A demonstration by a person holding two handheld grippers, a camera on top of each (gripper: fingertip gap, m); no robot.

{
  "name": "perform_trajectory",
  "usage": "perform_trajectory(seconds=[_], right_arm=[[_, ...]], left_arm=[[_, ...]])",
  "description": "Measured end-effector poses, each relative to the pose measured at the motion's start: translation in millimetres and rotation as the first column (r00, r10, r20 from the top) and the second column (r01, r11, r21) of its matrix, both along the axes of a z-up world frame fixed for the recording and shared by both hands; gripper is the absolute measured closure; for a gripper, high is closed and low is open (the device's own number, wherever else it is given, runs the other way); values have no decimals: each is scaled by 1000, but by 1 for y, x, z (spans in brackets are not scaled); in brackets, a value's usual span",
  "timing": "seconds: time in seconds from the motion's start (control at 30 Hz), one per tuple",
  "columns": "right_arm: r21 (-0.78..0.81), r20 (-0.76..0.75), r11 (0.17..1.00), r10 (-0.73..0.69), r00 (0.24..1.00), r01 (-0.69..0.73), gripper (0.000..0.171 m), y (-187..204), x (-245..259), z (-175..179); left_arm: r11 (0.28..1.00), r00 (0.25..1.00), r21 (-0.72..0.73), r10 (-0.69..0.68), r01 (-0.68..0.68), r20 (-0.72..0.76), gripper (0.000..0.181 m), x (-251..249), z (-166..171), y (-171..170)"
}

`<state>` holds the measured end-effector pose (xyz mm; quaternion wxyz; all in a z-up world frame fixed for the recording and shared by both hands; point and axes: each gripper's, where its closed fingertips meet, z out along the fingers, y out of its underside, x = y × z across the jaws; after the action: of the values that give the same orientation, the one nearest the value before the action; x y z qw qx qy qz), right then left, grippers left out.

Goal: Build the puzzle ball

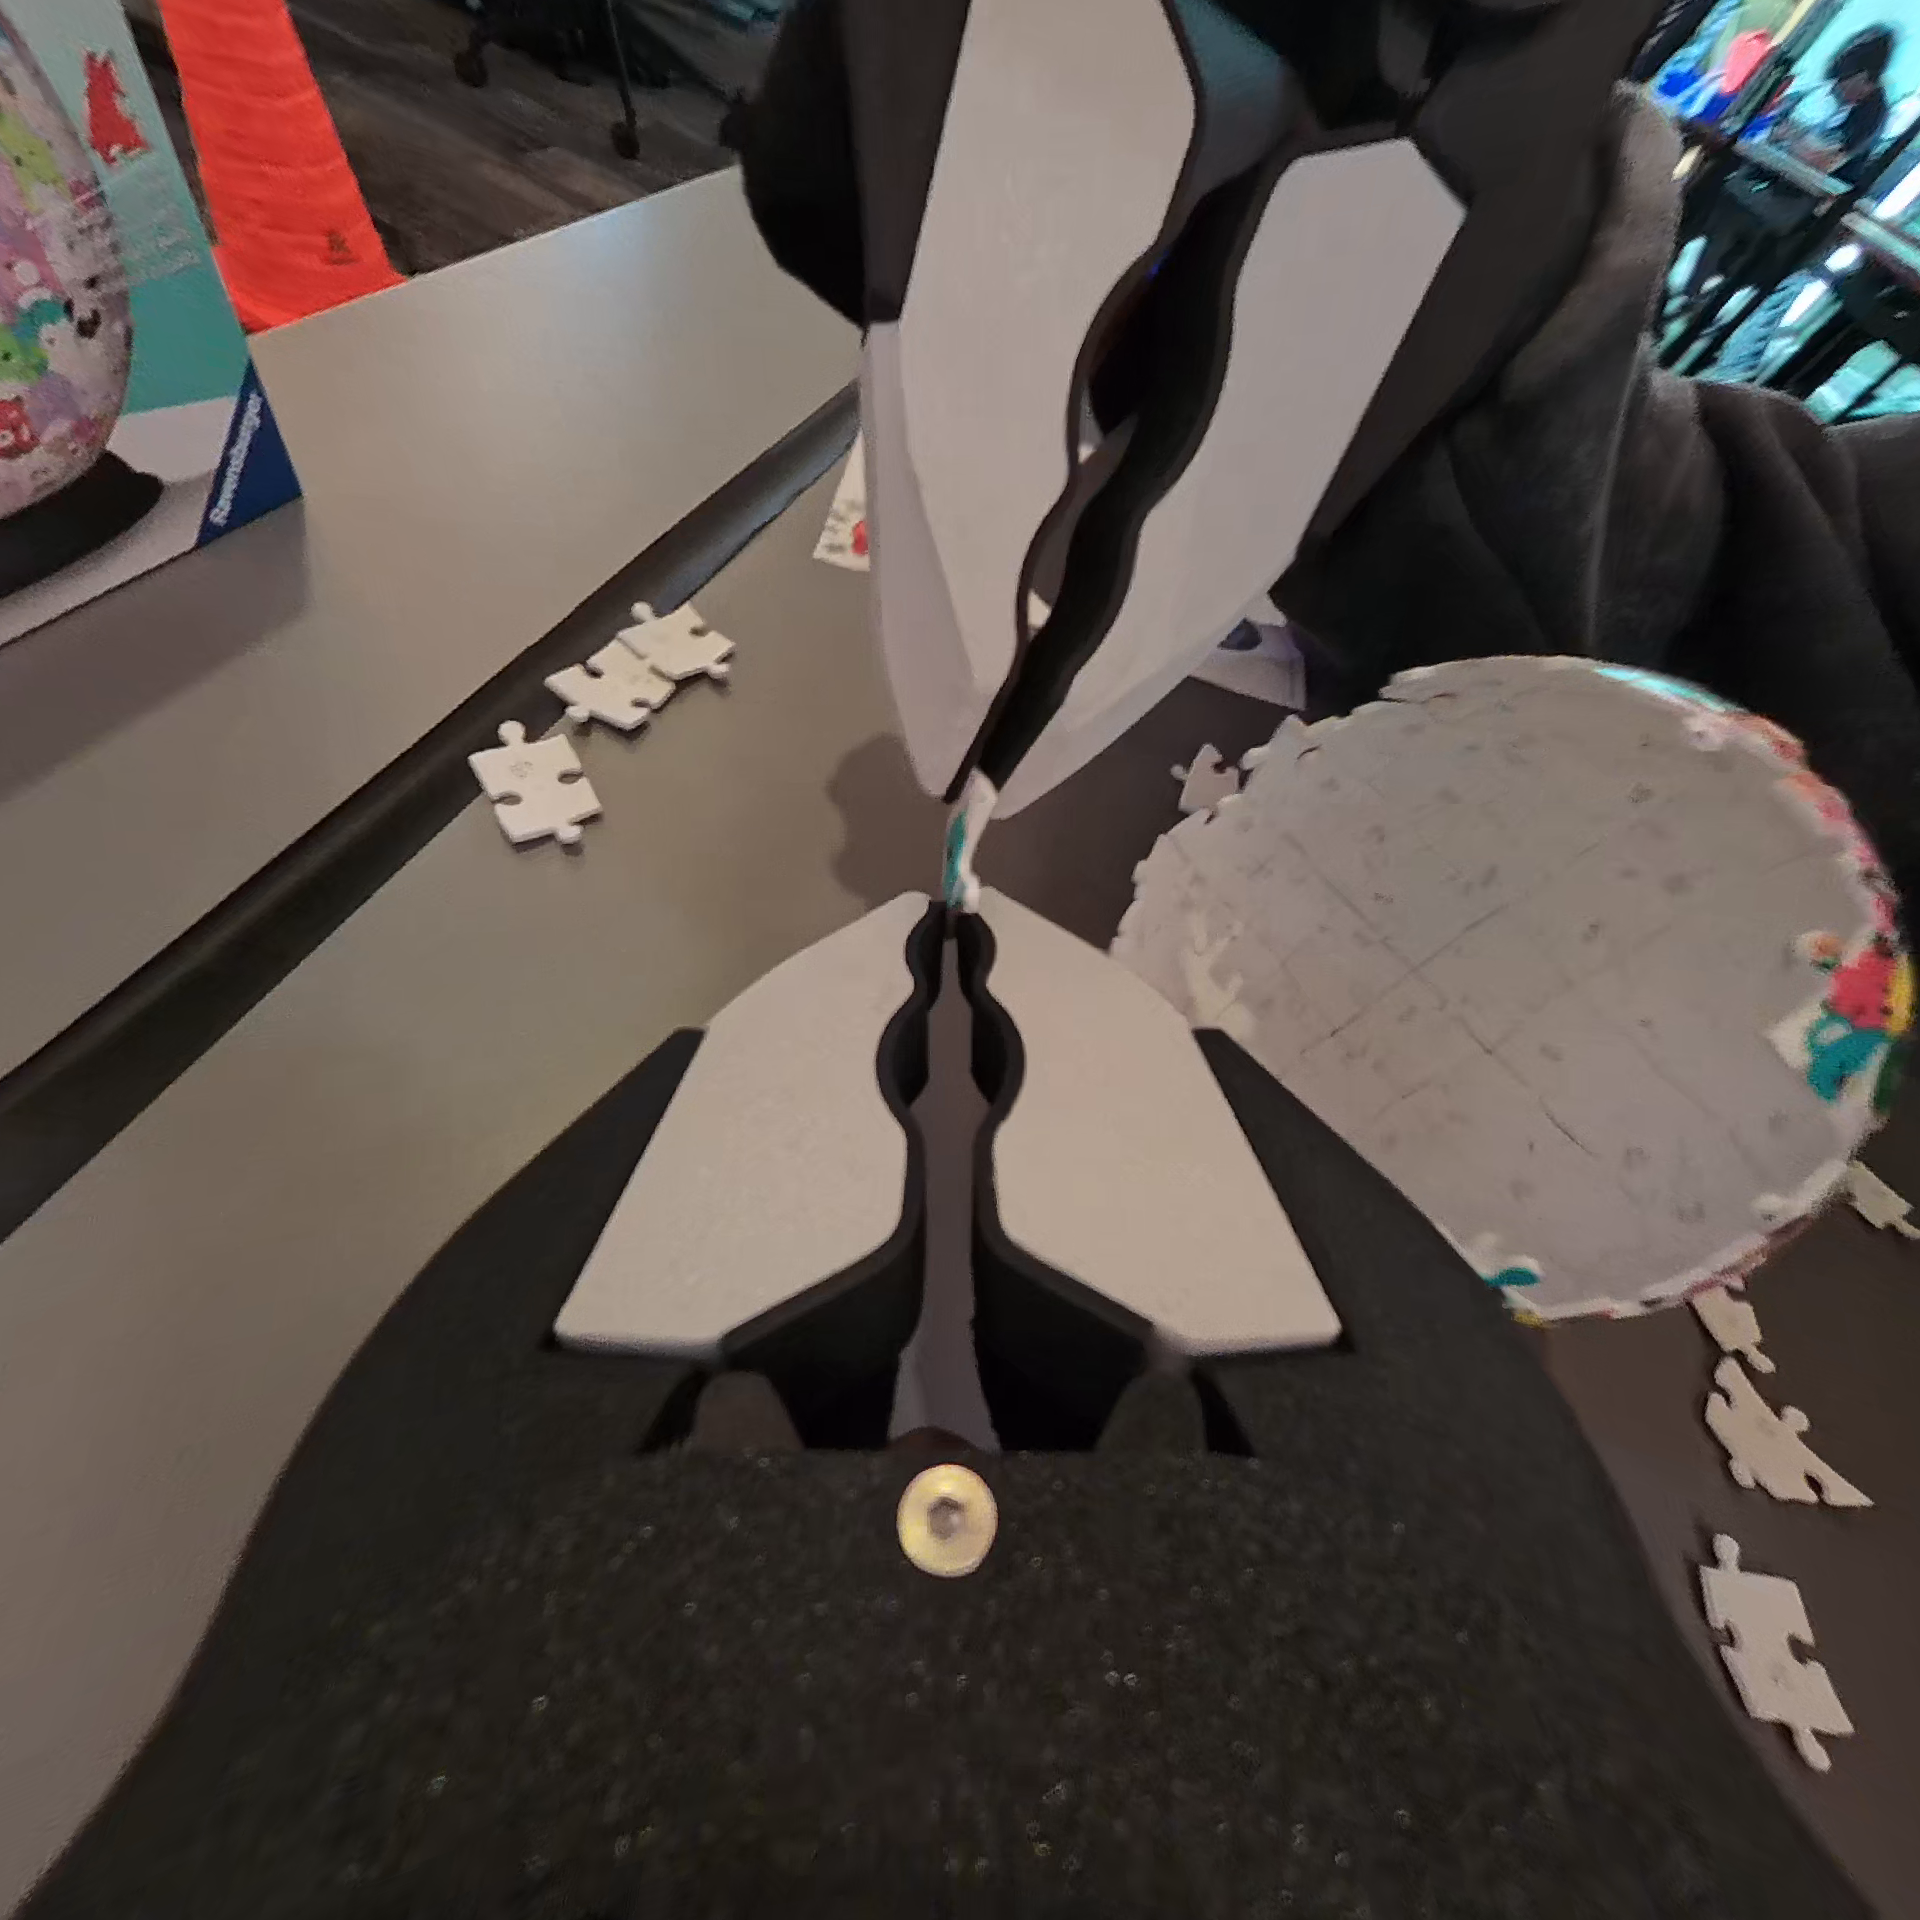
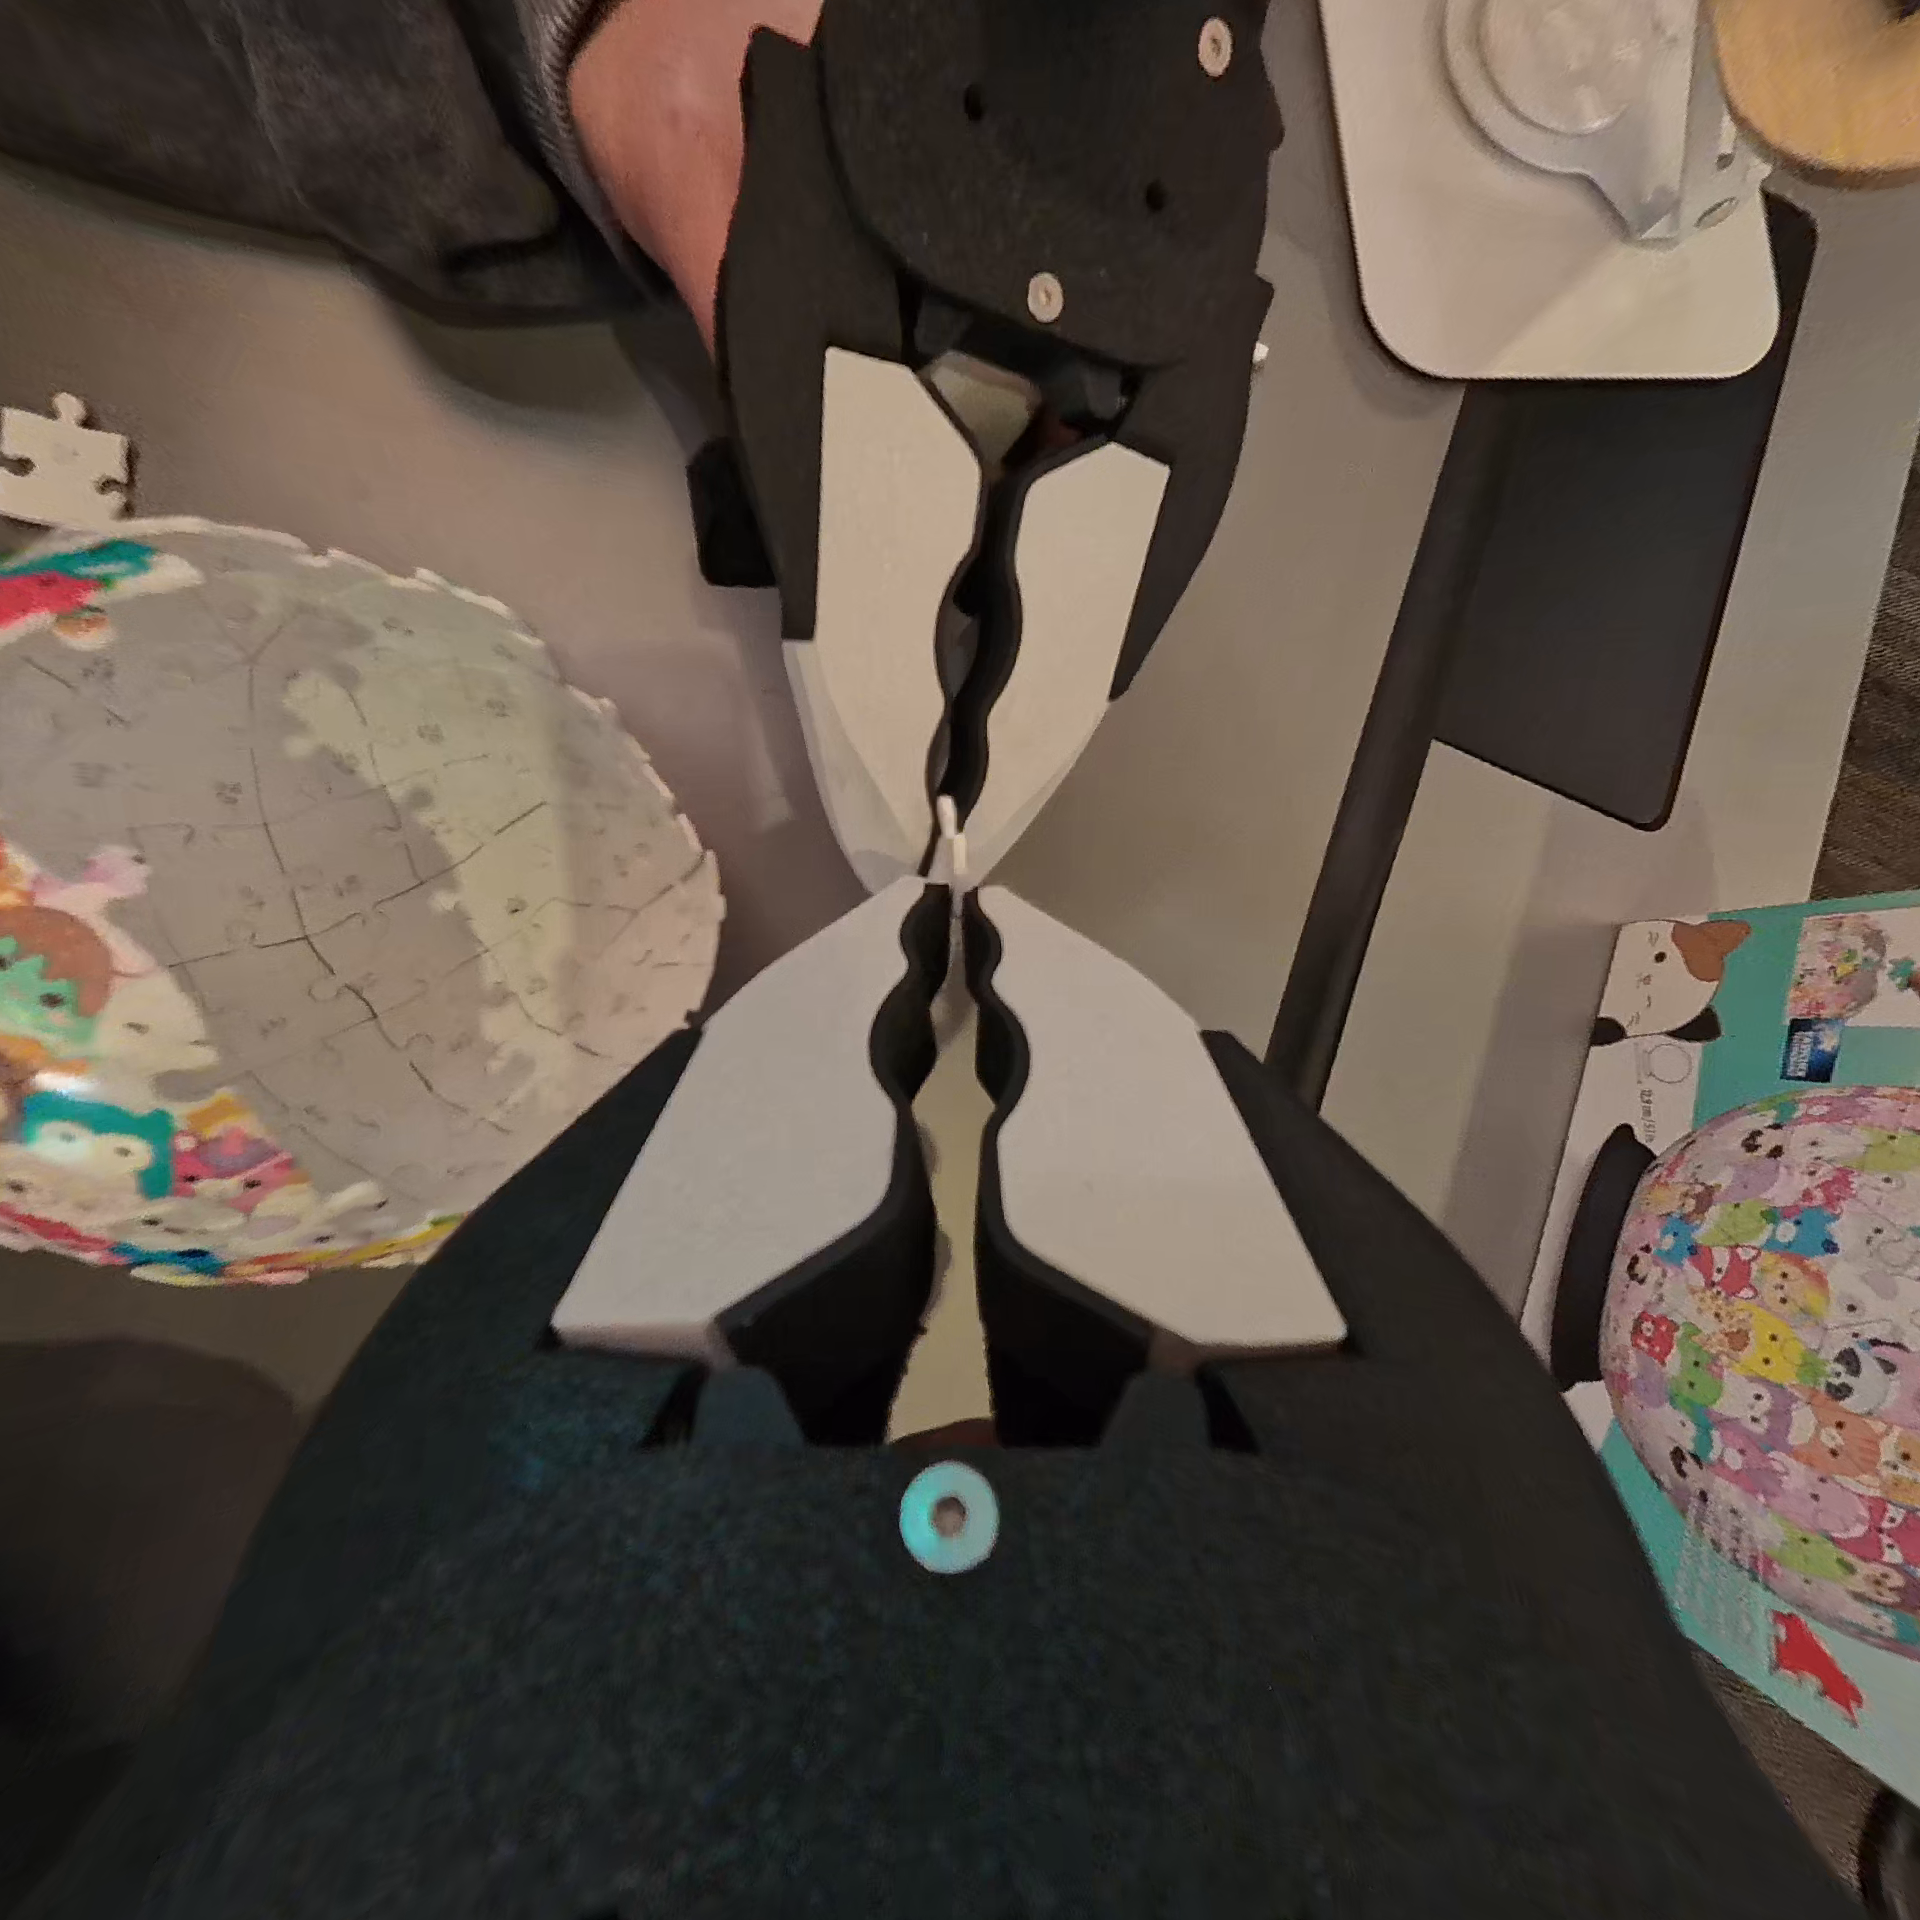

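Note:
Both grippers meet tip to tip over the grey table. My left gripper (image 1: 951,914) is shut on a small puzzle piece (image 1: 961,847), seen edge-on with a teal and white edge. My right gripper (image 1: 977,795) comes down from above and is shut on the same piece's other end. In the right wrist view my right gripper (image 2: 951,896) is at the bottom, the left gripper (image 2: 948,854) opposite, and the piece (image 2: 951,831) shows white between the tips. The half-built puzzle ball (image 1: 1507,987) lies open side up beside them, with a white inside and colourful outside (image 2: 312,883).
Loose white pieces lie face down on the table (image 1: 535,779) (image 1: 639,665) (image 1: 1766,1434) (image 2: 62,457). The puzzle box (image 1: 104,312) (image 2: 1766,1299) stands at the table's side. A person's dark sleeve (image 1: 1558,468) and hand (image 2: 665,135) are behind the grippers. A white tray (image 2: 1558,260) sits at the far edge. The grippers are tip to tip, or close to it.

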<state>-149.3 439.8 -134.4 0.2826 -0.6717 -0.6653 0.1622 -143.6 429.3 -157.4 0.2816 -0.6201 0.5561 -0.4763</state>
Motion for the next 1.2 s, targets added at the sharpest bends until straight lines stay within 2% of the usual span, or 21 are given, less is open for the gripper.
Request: perform_trajectory(seconds=[0.07, 0.2, 0.3, 0.47, 0.93, 1.2], right_arm=[[-13, -6, 1000, -8, 1000, 8, 169, -4, 4, 6], [-112, -117, 991, 60, 991, -73, 170, -33, -2, 11], [-170, -113, 980, 85, 990, -103, 170, -42, -9, -6], [-240, -79, 967, 73, 994, -90, 170, -44, -10, -23], [-198, -2, 977, 75, 997, -74, 169, -42, -5, -25], [-93, 76, 992, 89, 993, -81, 169, -41, -2, -25]], left_arm=[[996, 997, -47, -77, 75, -33, 172, -6, -7, -8], [981, 979, -147, -148, 127, -142, 181, -10, -33, -13], [978, 950, -102, -204, 184, -237, 181, -5, -47, -22], [966, 929, -75, -259, 247, -266, 181, -1, -52, -33], [963, 934, -103, -267, 249, -237, 181, -1, -48, -35], [963, 931, -98, -268, 251, -248, 181, 0, -49, -36]])
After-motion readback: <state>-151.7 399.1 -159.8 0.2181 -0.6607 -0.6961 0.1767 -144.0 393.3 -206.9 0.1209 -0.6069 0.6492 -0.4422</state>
